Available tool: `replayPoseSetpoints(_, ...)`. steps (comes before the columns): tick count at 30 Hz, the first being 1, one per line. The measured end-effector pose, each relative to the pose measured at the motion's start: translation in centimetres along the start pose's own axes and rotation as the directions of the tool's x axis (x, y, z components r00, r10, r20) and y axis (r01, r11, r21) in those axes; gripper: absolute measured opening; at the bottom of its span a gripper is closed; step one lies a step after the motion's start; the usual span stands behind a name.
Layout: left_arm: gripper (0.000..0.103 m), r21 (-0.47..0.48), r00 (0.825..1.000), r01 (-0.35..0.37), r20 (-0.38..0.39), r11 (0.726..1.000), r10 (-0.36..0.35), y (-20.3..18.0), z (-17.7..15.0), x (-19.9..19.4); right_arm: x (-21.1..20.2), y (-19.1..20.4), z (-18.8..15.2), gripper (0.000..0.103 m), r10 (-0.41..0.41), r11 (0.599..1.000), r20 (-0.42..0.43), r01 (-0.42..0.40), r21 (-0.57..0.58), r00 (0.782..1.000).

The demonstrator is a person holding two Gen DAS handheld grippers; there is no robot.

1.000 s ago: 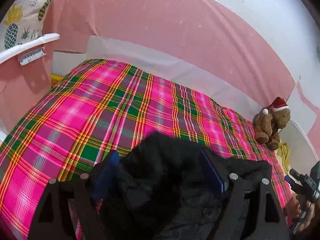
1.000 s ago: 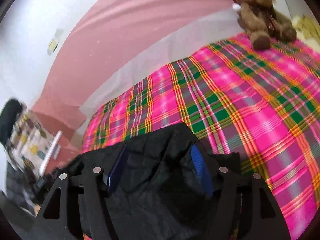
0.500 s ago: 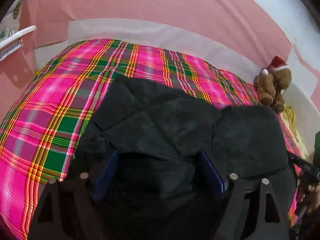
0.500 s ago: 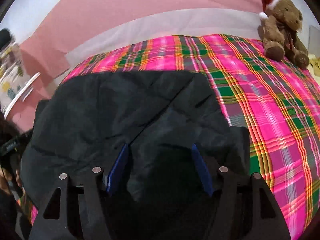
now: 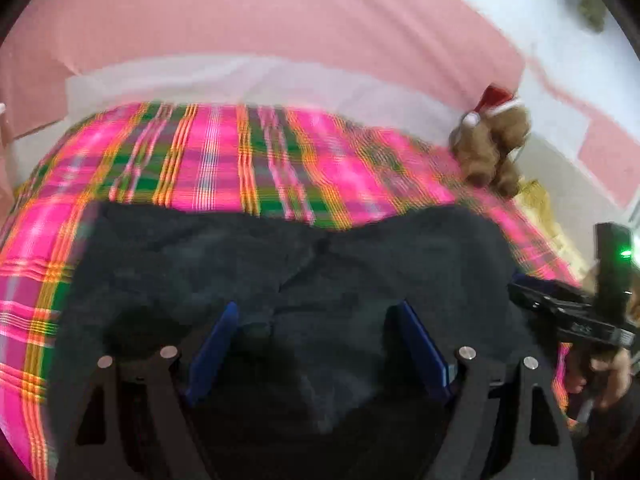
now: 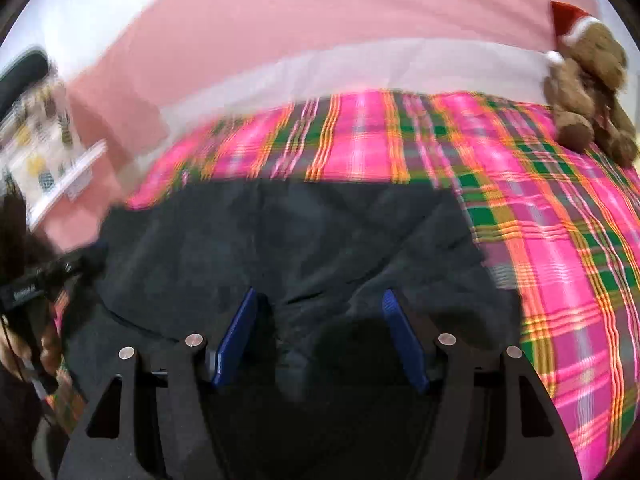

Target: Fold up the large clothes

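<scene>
A large black garment [image 5: 280, 264] lies spread over the near part of the bed; it also fills the lower middle of the right wrist view [image 6: 304, 240]. My left gripper [image 5: 316, 312] is over its near edge with blue fingers [image 5: 212, 340] wide apart and black cloth between them. My right gripper [image 6: 320, 304] stands the same way, blue fingers [image 6: 400, 336] apart over the cloth. Whether either holds the fabric is unclear. The right gripper shows at the right edge of the left wrist view [image 5: 576, 320].
The bed has a pink, green and orange plaid cover [image 5: 224, 160], also seen in the right wrist view [image 6: 560, 220]. A brown teddy bear with a red Santa hat [image 5: 492, 144] [image 6: 588, 92] sits at the far right corner. Pink wall [image 5: 280, 20] behind. A pineapple-print cushion [image 6: 36, 156] stands far left.
The black garment, bunched up at the grippers a second ago, has been thrown out and laid flat across the bed. Both views have swung and the current frames are motion-blurred.
</scene>
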State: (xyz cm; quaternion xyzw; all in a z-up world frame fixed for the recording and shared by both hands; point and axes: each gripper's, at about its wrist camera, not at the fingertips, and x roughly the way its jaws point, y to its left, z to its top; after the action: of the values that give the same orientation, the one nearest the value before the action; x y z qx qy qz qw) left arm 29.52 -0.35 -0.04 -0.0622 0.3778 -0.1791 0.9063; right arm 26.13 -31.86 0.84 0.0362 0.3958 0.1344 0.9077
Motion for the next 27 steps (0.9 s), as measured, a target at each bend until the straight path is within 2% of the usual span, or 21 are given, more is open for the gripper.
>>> replayPoseSetpoints(5, 0.084, -0.003, 0.996, -0.088, -0.009, 0.996, 0.088, 1.1, 1.2, 4.1, 4.2, -1.2, 1.3, 0.066, -0.043, 0.999, -0.06, 0.044, 0.018, 0.997)
replayPoseSetpoints(10, 0.084, 0.0, 0.992, -0.122, -0.024, 0.993, 0.122, 1.2, 0.9, 5.3, 6.8, -1.6, 1.6, 0.066, -0.074, 0.997, -0.085, 0.076, 0.012, 0.994)
replayPoseSetpoints(13, 0.084, 0.003, 0.99, -0.123, -0.07, 0.992, 0.122, 1.1, 1.5, 4.4, 6.9, -1.7, 1.9, 0.066, -0.073, 0.997, -0.108, 0.076, 0.028, 0.991)
replayPoseSetpoints(15, 0.084, 0.004, 0.992, -0.109, -0.055, 0.994, 0.109, 1.2, 2.1, 2.7, 5.2, -1.7, 2.4, 0.066, -0.069, 0.996, -0.101, 0.074, 0.046, 0.993)
replayPoseSetpoints(17, 0.084, 0.045, 0.987, -0.16, -0.019, 0.986, 0.161, 1.9, 2.7, 1.8, 3.5, -1.9, 3.0, 0.066, -0.069, 0.996, -0.047, 0.071, 0.049, 0.997)
replayPoseSetpoints(19, 0.084, 0.072, 0.971, -0.235, -0.017, 0.969, 0.237, 3.3, 3.2, 2.3, 3.4, -2.4, 3.3, 0.066, -0.097, 0.994, -0.042, 0.1, 0.053, 0.994)
replayPoseSetpoints(20, 0.084, 0.055, 0.969, -0.239, -0.045, 0.969, 0.242, 4.4, 3.3, 3.0, 4.0, -2.9, 3.5, 0.066, -0.118, 0.991, -0.062, 0.121, 0.054, 0.991)
replayPoseSetpoints(22, 0.084, -0.01, 0.977, -0.2, -0.082, 0.98, 0.199, 6.3, 3.1, 4.2, 6.0, -4.1, 3.0, 0.066, -0.156, 0.986, -0.11, 0.162, 0.048, 0.982)
replayPoseSetpoints(25, 0.084, -0.023, 0.982, -0.183, -0.047, 0.983, 0.181, 6.6, 2.5, 5.2, 7.4, -5.8, 2.3, 0.066, -0.15, 0.98, -0.122, 0.164, 0.11, 0.981)
replayPoseSetpoints(27, 0.084, -0.018, 0.982, -0.185, -0.031, 0.983, 0.184, 6.5, 2.1, 5.9, 7.9, -5.9, 2.0, 0.066, -0.167, 0.977, -0.118, 0.18, 0.11, 0.979)
